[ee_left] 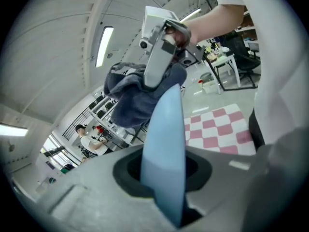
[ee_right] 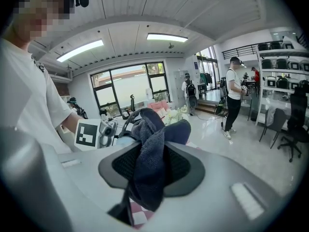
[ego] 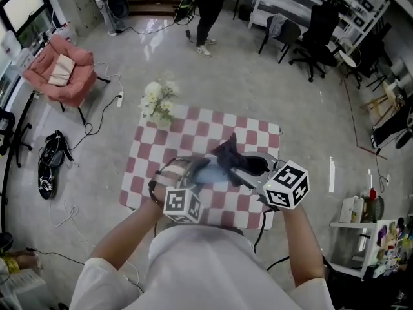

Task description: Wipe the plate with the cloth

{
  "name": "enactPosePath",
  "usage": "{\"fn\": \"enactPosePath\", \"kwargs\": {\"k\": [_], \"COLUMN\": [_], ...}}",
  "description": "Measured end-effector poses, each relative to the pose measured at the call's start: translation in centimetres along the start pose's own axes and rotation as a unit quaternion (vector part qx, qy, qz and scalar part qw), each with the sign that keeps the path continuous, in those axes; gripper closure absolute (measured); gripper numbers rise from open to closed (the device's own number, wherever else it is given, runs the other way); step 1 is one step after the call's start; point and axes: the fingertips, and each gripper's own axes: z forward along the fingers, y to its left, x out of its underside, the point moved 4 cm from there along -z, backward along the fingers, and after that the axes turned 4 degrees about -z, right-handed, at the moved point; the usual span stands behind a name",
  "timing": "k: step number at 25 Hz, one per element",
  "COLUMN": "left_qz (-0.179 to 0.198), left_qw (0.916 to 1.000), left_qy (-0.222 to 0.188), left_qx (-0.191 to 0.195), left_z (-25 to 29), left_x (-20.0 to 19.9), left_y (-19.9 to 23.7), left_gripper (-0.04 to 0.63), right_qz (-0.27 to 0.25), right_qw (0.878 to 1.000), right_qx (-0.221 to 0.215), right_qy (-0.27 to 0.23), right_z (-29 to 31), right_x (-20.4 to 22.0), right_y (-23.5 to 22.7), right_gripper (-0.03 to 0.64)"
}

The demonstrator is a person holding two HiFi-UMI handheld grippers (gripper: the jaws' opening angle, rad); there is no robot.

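Two gripper views settle what the head view leaves unclear. The head view shows both tools held above the near half of the checked table (ego: 193, 131), but not how the jaws stand.

The left gripper view shows the left gripper (ee_left: 164, 170) clenched on the rim of the pale blue plate (ee_left: 166, 134), which stands edge-on between its jaws.

The right gripper view shows the right gripper (ee_right: 150, 170) clamped on the dark grey cloth (ee_right: 152, 129). The cloth bunches up past the jaws and hangs below them. In the left gripper view the cloth lies against the plate's upper part.

The table carries a red-and-white check cover, with white flowers (ego: 158, 102) at its far left corner.

The floor (ego: 310, 108) is grey and glossy. A pink chair (ego: 61, 70) stands well left of the table, and black office chairs (ego: 316, 31) stand beyond it to the right. A person (ego: 210, 11) stands beyond its far side.
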Motion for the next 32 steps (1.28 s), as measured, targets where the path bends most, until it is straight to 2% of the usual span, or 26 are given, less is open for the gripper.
{"fn": "enactPosePath", "kwargs": {"k": [10,19,26,32], "left_qz": [0.047,0.086,0.106,0.118], "left_qw": [0.9976,0.9913,0.9864,0.985], "left_qy": [-0.042,-0.086,-0.112,-0.115], "left_qx": [-0.028,-0.05,-0.056,-0.051], "left_z": [-1.3,-3.3,-4.6,-5.0], "left_x": [-1.0,-2.1,-2.9,-3.2], "left_y": [0.8,1.7,1.5,1.5], "left_gripper": [0.52,0.52,0.52,0.52], "right_qz": [0.017,0.024,0.016,0.002], "right_qw": [0.999,0.997,0.996,0.995], "right_qx": [-0.03,-0.061,-0.074,-0.092], "right_qy": [-0.02,-0.038,-0.044,-0.034], "right_z": [-1.6,-3.2,-3.7,-3.4], "right_x": [0.5,1.1,2.0,2.4], "right_y": [-1.1,-2.3,-3.1,-3.7], "right_gripper": [0.486,0.486,0.486,0.486]}}
